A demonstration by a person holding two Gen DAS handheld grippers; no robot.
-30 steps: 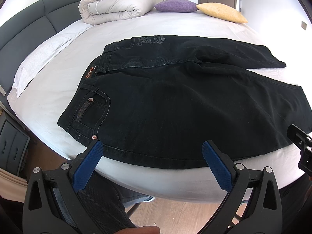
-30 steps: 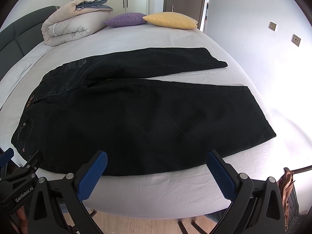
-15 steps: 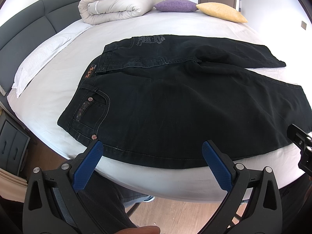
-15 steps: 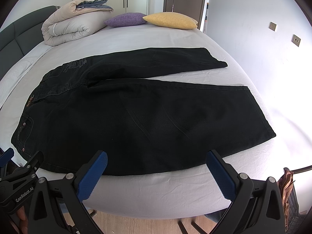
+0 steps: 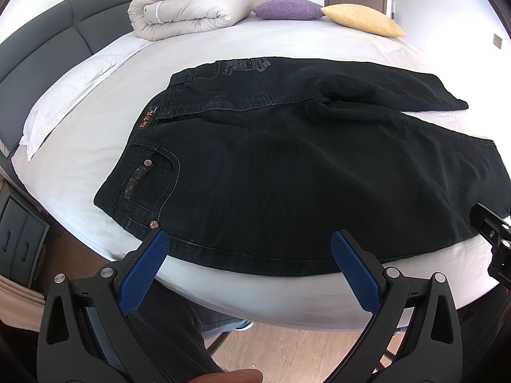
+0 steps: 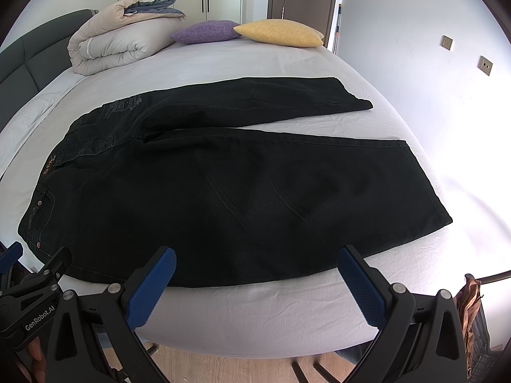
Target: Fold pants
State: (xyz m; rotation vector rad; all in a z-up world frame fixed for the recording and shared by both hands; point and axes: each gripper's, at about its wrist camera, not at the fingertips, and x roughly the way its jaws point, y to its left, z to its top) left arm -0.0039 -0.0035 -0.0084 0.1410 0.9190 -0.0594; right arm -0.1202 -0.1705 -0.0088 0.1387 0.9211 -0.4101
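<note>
1. Because the bed [image 5: 95, 146] gives you a broad flat surface, the pants [image 5: 287, 172] lie spread across it, waistband toward the headboard [image 5: 41, 54], legs running away to your right. The near leg lies along the mattress edge in front of you; the far leg angles off, leaving a wedge of sheet between them. No fold has been made yet, by the look of it.
2. A rolled duvet [image 6: 118, 41], a purple cushion [image 6: 207, 32] and a yellow cushion [image 6: 281, 33] sit at the far side, well apart from the garment.
3. Your left gripper [image 5: 249, 249] hangs wide apart, holding nothing, near the pocket corner; your right gripper [image 6: 255, 263] is equally wide and empty, near the leg's mid-length, probably readying an edge pinch.
4. Only the left view shows pocket rivets and the waistband label [image 5: 147, 118] clearly; only the right view shows both hems entirely.
</note>
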